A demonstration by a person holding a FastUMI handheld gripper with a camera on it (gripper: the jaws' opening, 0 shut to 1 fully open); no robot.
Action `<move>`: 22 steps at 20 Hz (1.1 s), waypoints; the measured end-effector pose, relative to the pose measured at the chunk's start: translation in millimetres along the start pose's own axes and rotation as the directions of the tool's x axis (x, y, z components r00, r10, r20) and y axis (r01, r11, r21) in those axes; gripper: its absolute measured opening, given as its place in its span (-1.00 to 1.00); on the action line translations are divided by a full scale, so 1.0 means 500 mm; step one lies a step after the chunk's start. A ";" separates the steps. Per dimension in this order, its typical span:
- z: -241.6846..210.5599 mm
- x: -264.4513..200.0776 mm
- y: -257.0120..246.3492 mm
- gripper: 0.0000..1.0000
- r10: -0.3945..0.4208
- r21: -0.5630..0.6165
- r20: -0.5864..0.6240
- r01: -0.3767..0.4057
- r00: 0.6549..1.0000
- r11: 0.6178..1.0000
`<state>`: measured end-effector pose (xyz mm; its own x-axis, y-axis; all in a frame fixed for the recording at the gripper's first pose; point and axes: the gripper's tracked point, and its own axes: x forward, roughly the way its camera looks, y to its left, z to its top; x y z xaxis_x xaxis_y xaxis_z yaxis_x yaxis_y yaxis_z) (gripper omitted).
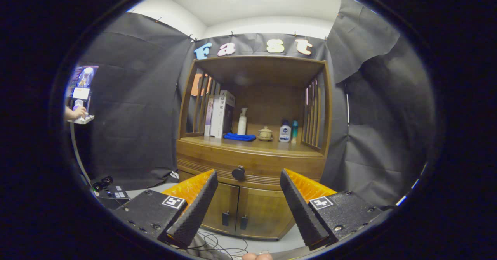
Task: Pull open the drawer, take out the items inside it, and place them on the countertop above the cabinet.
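A wooden cabinet (252, 159) stands ahead against the booth wall. Its drawer (217, 165) is closed, with a round dark knob (238, 172) at the middle of its front. My gripper (248, 176) is open and holds nothing. The knob sits between the two fingertips (212, 174) but well beyond them. Above the drawer is the countertop (271, 146) inside an open shelf. Whatever lies in the drawer is hidden.
On the countertop stand books (221, 114), a white pump bottle (242, 122), a folded blue cloth (240, 137), a small lidded pot (265, 133) and two small bottles (289, 132). Two lower doors (240, 209) are closed. Cables (221, 244) lie on the floor. A hand (77, 113) shows far left.
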<state>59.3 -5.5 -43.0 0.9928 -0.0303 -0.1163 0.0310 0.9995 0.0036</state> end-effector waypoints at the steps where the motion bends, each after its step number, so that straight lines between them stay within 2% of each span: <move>1: -0.003 0.021 0.002 1.00 -0.001 -0.011 -0.008 0.001 1.000 1.000; 5: -0.013 0.111 0.026 1.00 0.002 -0.051 -0.032 -0.004 0.999 0.999; 8: -0.024 0.185 0.039 1.00 -0.007 -0.027 -0.053 0.006 0.999 1.000; 14: -0.107 0.330 0.038 1.00 -0.067 -0.007 -0.159 0.066 0.985 0.998; 19: -0.161 0.397 0.052 1.00 -0.066 -0.017 -0.234 0.064 0.970 0.998; 22: -0.172 0.414 0.053 0.72 -0.069 -0.003 -0.261 0.071 0.963 0.997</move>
<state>255.4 15.4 -152.3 0.9235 -0.0964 -0.3712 0.1006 0.9949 -0.0081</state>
